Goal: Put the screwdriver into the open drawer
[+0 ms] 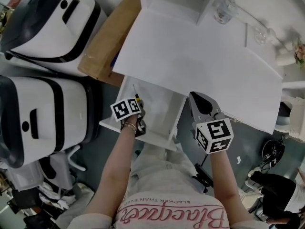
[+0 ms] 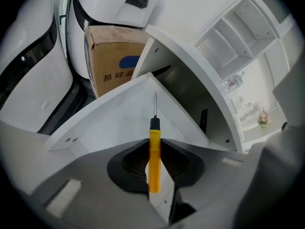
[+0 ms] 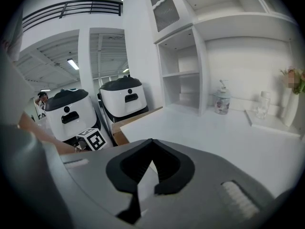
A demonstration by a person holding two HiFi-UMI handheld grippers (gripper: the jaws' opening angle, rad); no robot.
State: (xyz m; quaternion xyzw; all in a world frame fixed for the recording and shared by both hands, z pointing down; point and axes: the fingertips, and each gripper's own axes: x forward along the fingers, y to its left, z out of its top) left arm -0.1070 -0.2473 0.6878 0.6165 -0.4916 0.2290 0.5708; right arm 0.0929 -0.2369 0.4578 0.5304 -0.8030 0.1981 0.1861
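1. The screwdriver (image 2: 154,156) is clenched in my left gripper (image 2: 154,144). The jaws pinch its yellow handle from both sides, and the thin metal shaft points ahead and downward.
2. I hold it above the open drawer (image 1: 159,116), which is pulled out from under the white tabletop (image 1: 200,66). In the left gripper view the tip aims at the drawer's white floor, and the tool does not appear to touch it.
3. My right gripper (image 3: 150,144) carries nothing, and its jaws are closed tip to tip. In the head view it hangs by the tabletop's front edge, beside the drawer and apart from the tool.
4. As I judge it, the pick-up and the carry to the drawer are done.
5. What is left is to lower the tool until it lies on the drawer floor, release the jaws, and draw my left gripper clear.
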